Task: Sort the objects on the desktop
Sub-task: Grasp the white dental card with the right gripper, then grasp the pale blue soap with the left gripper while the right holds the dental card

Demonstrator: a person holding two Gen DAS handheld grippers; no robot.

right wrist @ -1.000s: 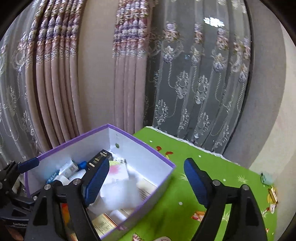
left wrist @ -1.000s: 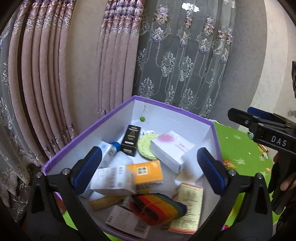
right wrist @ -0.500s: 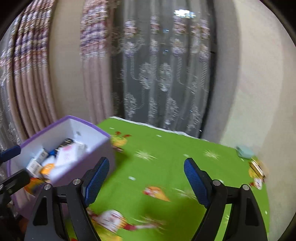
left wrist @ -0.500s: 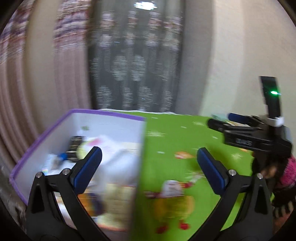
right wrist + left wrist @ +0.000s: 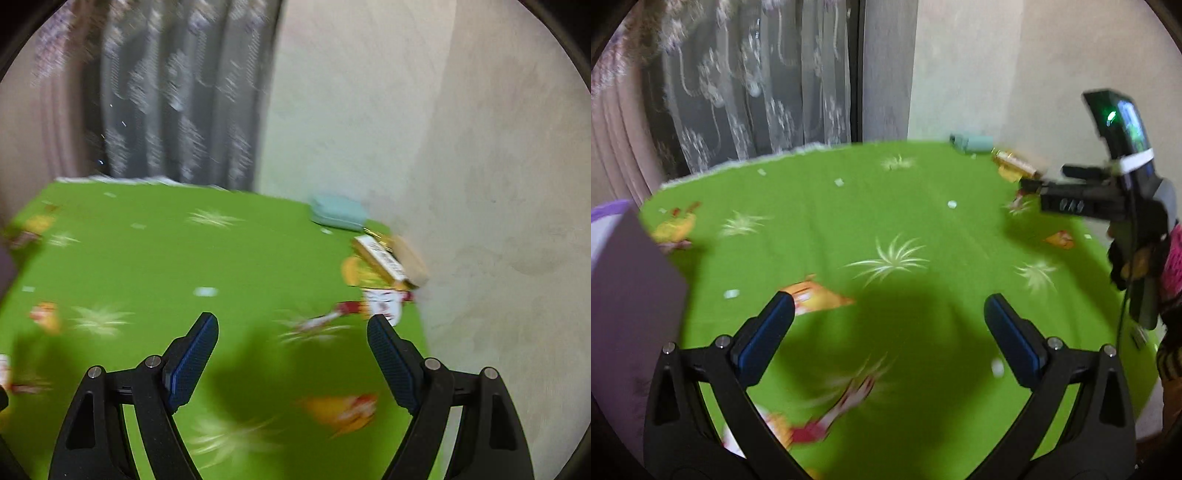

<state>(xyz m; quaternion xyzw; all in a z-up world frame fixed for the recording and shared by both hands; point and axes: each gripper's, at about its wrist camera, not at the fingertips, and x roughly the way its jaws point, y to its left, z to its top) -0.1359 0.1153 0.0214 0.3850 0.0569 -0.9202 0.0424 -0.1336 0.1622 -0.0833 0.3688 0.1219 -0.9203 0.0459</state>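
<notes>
My left gripper [image 5: 888,314] is open over the green patterned tablecloth [image 5: 871,229], with nothing between its blue pads. At the left edge of the left wrist view stands the purple box [image 5: 628,280], its contents hidden from here. My right gripper [image 5: 291,332] is open too, empty, above the cloth. Far right on the table, by the wall, lie a pale teal case [image 5: 338,214], a gold and white box [image 5: 382,260] and a tan block [image 5: 410,264]. The right gripper [image 5: 1086,199] also shows from the side in the left wrist view, near those objects.
A beige wall [image 5: 461,147] runs along the table's right side. Grey lace curtains [image 5: 768,92] hang behind the far edge. A hand in a pink and black sleeve [image 5: 1167,266] holds the right tool. The frames are blurred by motion.
Both grippers have swung right, away from the purple box and across the green cloth toward the wall. The box's contents have left view. Both stay open.
</notes>
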